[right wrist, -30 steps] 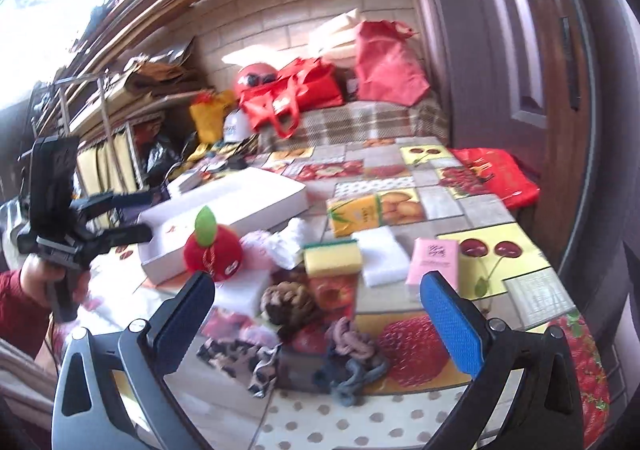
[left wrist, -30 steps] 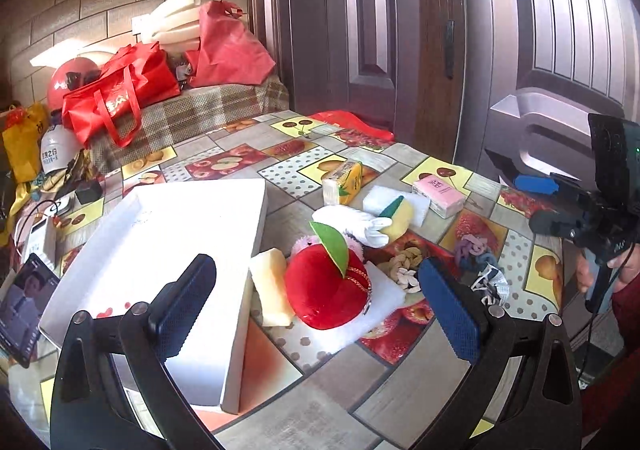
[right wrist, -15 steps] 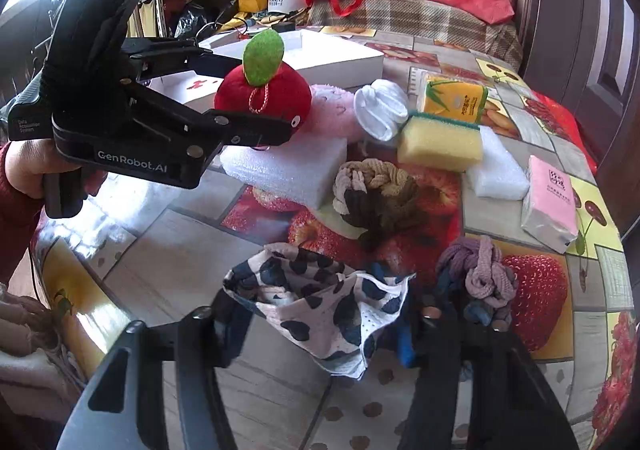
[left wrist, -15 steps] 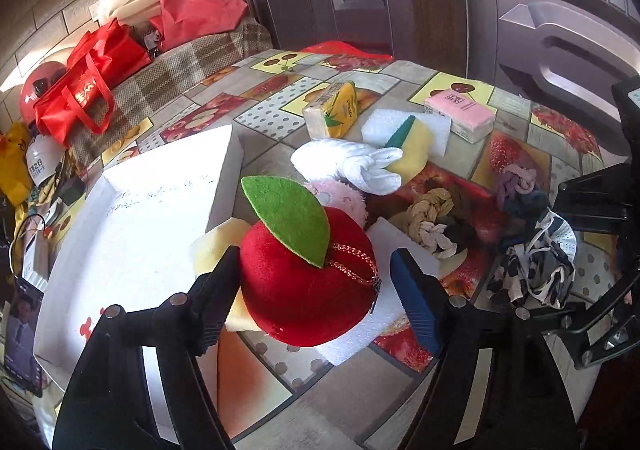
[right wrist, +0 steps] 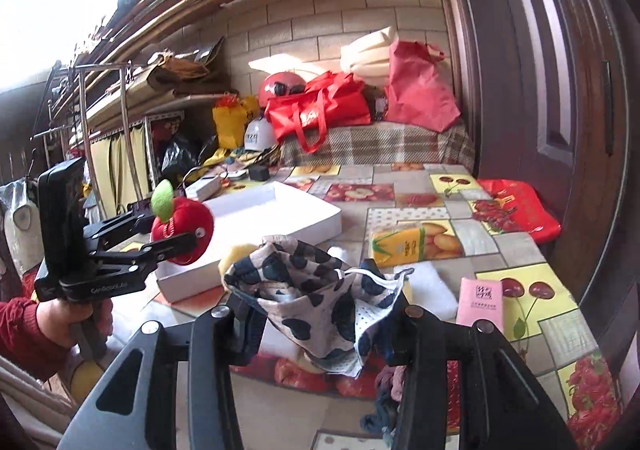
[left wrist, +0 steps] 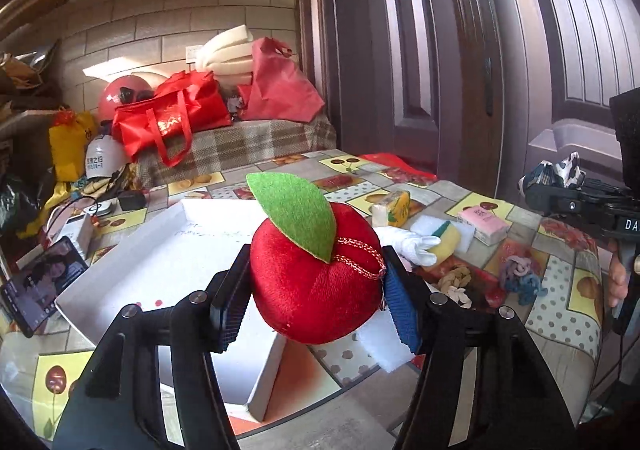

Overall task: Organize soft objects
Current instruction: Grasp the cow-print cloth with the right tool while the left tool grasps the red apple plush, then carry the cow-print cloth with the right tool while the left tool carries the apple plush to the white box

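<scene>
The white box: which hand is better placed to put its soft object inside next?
Probably the left. The left gripper holds the red plush apple right above the white box; the right gripper, jaws shut on the spotted cloth, stands farther from it.

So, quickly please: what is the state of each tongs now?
Left tongs: closed on the red plush apple.
Right tongs: closed on the spotted cloth.

Two close wrist views, shared table.

1 plush apple, 2 sponges
</scene>
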{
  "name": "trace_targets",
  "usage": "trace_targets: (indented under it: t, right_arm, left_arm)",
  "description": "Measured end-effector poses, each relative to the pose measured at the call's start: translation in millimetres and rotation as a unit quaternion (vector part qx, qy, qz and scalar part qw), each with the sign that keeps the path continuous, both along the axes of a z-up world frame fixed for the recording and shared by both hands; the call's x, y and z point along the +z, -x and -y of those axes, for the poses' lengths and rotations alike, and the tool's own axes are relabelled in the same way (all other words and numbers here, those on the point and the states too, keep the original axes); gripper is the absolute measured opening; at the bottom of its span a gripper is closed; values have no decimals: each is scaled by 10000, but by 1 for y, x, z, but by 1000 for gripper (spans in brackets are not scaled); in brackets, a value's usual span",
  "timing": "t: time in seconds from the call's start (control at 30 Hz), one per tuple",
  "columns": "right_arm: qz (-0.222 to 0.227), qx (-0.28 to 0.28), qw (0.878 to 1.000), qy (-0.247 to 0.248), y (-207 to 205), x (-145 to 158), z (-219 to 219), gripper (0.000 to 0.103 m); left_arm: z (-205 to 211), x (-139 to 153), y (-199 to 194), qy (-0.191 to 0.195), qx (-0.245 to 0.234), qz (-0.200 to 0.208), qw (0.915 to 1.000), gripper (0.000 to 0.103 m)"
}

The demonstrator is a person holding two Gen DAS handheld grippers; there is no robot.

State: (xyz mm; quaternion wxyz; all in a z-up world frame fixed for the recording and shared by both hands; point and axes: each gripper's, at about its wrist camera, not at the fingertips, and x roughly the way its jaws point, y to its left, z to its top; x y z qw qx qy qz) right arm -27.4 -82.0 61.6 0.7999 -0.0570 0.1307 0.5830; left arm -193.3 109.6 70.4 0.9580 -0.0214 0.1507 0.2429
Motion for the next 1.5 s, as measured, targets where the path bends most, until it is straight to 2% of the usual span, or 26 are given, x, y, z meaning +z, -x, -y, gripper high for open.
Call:
trace_targets:
  t: [0.1, 0.17, 0.27, 0.37, 0.57, 0.83, 1.1, 1.27, 1.5]
  right_arm:
    - [99, -412, 9986, -320, -10, -3, -6, 44]
    - [24, -529, 9980, -349, -15, -9, -12, 44]
    - [-181, -550, 9980, -269, -17, -15, -22, 44]
    - [-181, -467, 9978, -444, -8, -10, -22, 44]
    - [-378, -6, 9985, -400, 17, -13, -49, 44]
    - [-191, 509, 9979, -344, 61, -12, -95, 44]
    - [65, 845, 9963, -152, 86, -13, -143, 44]
    - [26, 795, 9968, 13, 85, -20, -176, 44]
    - [2, 380, 9992, 80, 72, -22, -222, 44]
  left_arm:
    - [-7, 5, 22, -75, 397, 352, 9986, 61]
    - [-9, 5, 30, -225, 577, 348, 9975, 61]
    - [-19, 3, 40, -258, 739, 322, 9964, 61]
    - [-31, 2, 53, -253, 958, 340, 9945, 61]
    - [-54, -5, 61, -237, 1319, 284, 9906, 62]
    - [-88, -15, 55, 72, 1411, 203, 9898, 62]
    - [-119, -18, 33, 130, 1494, 130, 9886, 62]
    - [-138, -17, 22, 177, 1552, 112, 9877, 62]
    - [-159, -19, 11, 423, 1505, -69, 9877, 62]
